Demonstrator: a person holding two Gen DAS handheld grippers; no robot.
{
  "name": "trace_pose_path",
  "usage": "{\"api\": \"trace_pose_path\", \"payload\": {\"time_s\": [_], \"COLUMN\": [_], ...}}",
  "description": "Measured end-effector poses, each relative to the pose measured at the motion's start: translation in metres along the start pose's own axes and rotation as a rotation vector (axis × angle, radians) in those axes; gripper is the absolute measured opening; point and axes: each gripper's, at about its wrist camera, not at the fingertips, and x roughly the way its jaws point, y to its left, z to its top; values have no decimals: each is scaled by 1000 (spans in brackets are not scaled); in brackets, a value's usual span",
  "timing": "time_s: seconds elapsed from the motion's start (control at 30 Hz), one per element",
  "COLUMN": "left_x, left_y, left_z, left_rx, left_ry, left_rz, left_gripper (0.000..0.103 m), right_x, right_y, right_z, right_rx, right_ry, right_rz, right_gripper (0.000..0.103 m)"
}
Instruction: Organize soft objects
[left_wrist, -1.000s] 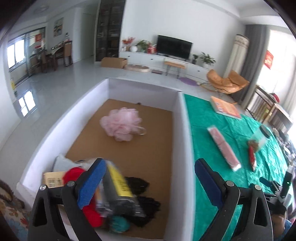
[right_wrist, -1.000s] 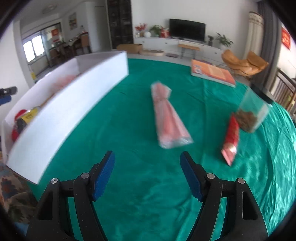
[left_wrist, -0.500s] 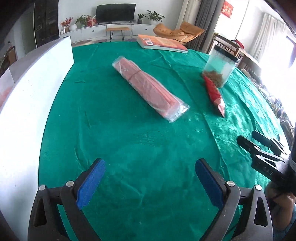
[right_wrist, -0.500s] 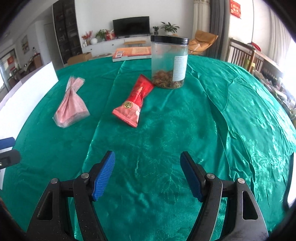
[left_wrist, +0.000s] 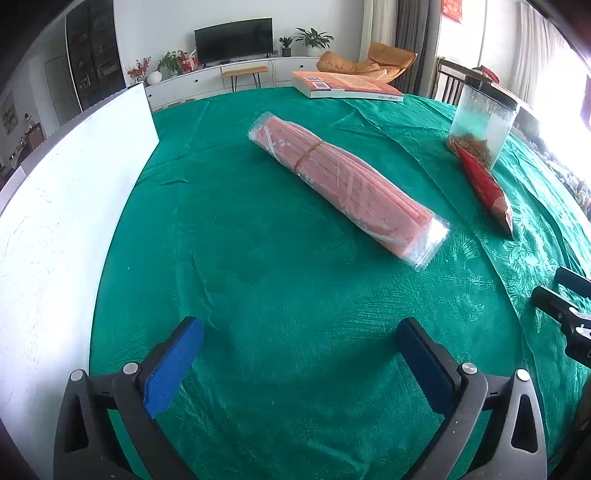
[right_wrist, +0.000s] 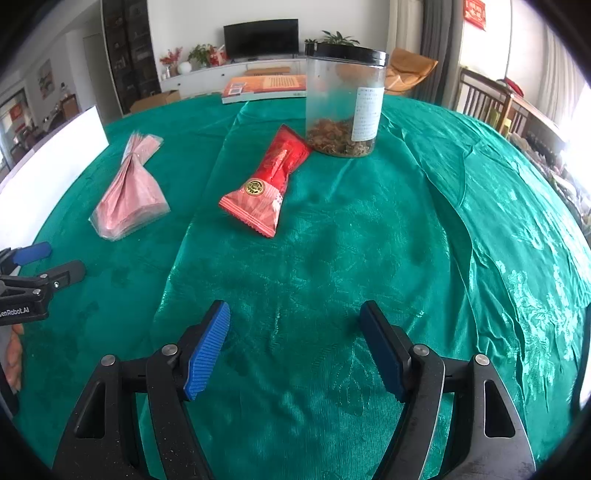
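Observation:
A long pink pack in clear wrap lies on the green tablecloth, ahead of my open, empty left gripper. It also shows in the right wrist view at the left. A red snack packet lies ahead of my open, empty right gripper, with its far end against a clear jar. The packet and the jar also show at the right in the left wrist view. The white box wall stands at the left; its inside is hidden.
An orange book lies at the table's far edge. The right gripper's tips show at the right edge of the left wrist view; the left gripper shows at the left edge of the right wrist view. Chairs stand beyond the table's right side.
My left gripper has swung out of the white box to face the pink pack on the table. My right gripper has turned right, from the pink pack towards the red packet and jar.

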Motion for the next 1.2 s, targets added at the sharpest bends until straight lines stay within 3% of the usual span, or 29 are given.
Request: {"api": "trace_pose_path", "payload": {"time_s": [0.17, 1.2], "left_x": [0, 0], "left_y": [0, 0], "left_z": [0, 0], "left_rx": [0, -1], "left_ry": [0, 0], "left_rz": [0, 0], "left_gripper": [103, 103], "right_x": [0, 0], "right_y": [0, 0], "right_z": [0, 1], "right_rx": [12, 12], "right_ry": [5, 6], "right_rz": [-8, -8], "right_gripper": [82, 83]}}
